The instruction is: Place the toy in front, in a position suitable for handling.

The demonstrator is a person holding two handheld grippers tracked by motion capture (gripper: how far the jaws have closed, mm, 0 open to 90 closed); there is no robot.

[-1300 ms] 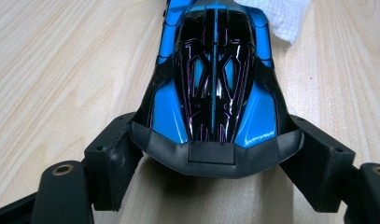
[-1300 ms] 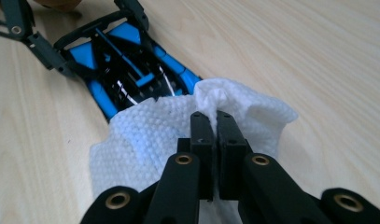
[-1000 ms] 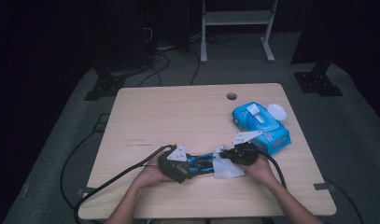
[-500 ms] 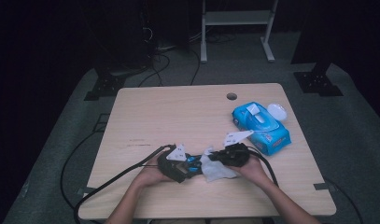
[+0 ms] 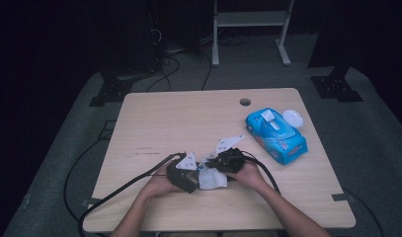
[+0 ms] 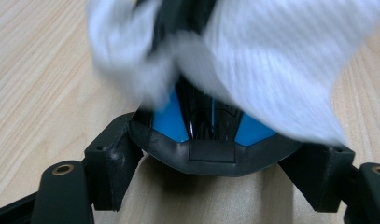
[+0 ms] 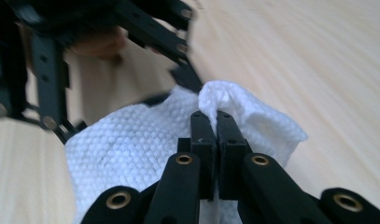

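Left hand-held gripper [image 5: 192, 174] down near the counter's [image 5: 188, 118] front edge, left of middle, jaws part open and clamped on either side of a black-and-blue object [image 6: 211, 135], pads pressing its rim in the left gripper view. Right hand-held gripper [image 5: 216, 167] just beside it, jaws squeezed fully together with a pinch of white wipe [image 7: 145, 144] caught between the tips. Wipe draped over the black-and-blue object, touching it, blurred across the top of the left gripper view. In the high view, wipe bunched between the two hand-held grippers, resting close to the front edge. Cannot tell what the black-and-blue object is. Hands wrapped around both hand-held grippers, forearms coming in over the front edge. Blue wipes pack [image 5: 276, 136] well apart toward the right edge, flap up, a white round lid [image 5: 293, 118] just beside it at its far side. Small round hole [image 5: 245, 102] near the counter's far edge.
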